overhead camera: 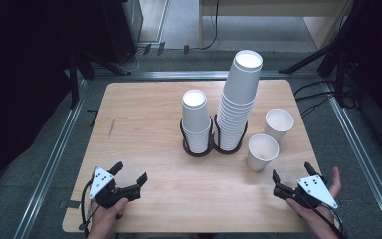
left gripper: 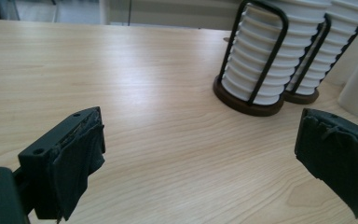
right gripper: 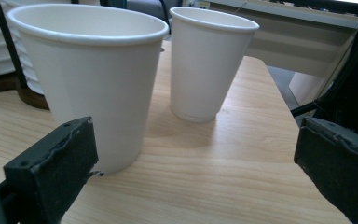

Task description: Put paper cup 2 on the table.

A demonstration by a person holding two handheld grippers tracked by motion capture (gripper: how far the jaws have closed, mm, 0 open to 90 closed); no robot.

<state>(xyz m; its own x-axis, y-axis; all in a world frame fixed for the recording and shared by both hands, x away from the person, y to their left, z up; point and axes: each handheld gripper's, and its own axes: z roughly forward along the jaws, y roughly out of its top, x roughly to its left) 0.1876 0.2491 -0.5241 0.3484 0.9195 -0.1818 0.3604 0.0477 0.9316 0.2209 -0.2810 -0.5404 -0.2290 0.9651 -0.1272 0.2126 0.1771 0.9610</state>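
Observation:
Two stacks of white paper cups stand upside down in black wire holders mid-table: a short stack and a taller, leaning stack. Two single white cups stand upright to their right, the near cup and the far cup. My left gripper rests open near the front left edge, nothing between its jaws. My right gripper is open at the front right, just short of the near cup.
The wooden table has bare surface on its left half and along the front. Metal rails run beside the table on both sides. Dark stands and cables sit on the floor behind and to the right.

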